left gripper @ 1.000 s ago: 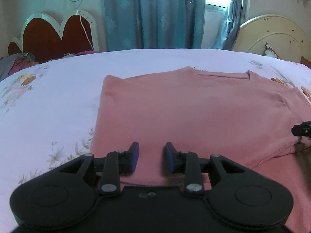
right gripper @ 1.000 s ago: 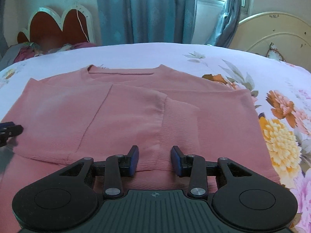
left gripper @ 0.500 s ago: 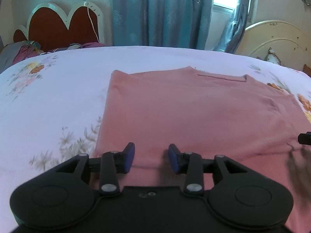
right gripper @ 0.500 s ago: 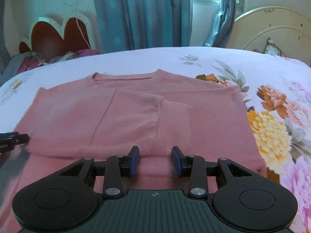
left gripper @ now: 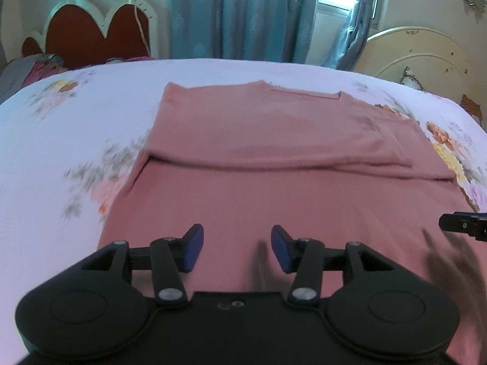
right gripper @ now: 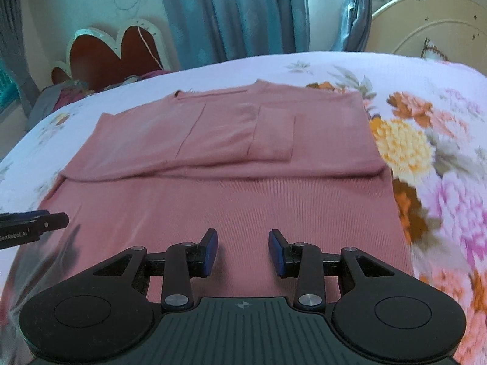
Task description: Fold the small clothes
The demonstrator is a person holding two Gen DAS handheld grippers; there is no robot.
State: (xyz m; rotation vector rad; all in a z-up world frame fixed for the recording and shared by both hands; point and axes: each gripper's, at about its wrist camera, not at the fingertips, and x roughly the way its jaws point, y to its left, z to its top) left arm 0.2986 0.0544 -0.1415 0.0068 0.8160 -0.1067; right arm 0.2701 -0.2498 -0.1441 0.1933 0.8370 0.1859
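A pink knit sweater (left gripper: pixel 274 140) (right gripper: pixel 231 140) lies flat on the bed, neckline at the far end. Both sleeves are folded in across its chest, and their lower edge forms a ridge across the middle. My left gripper (left gripper: pixel 234 248) hovers over the near hem on the left side; its jaws are opening and nothing is between the blue pads. My right gripper (right gripper: pixel 243 251) hangs over the near hem on the right side, open, with only bare cloth showing between its pads. Each gripper's tip shows at the edge of the other's view.
The flowered bedsheet (left gripper: pixel 76 140) (right gripper: pixel 432 158) spreads to both sides of the sweater. A red heart-shaped headboard (left gripper: pixel 91 39) and crumpled clothes stand at the far left. A cream round headboard (right gripper: pixel 426 24) and blue curtains (left gripper: pixel 243 15) are at the back.
Both grippers have drawn back toward the near hem and risen a little, so more of the sweater's lower half shows. The left jaws have spread wider; the right jaws kept their gap.
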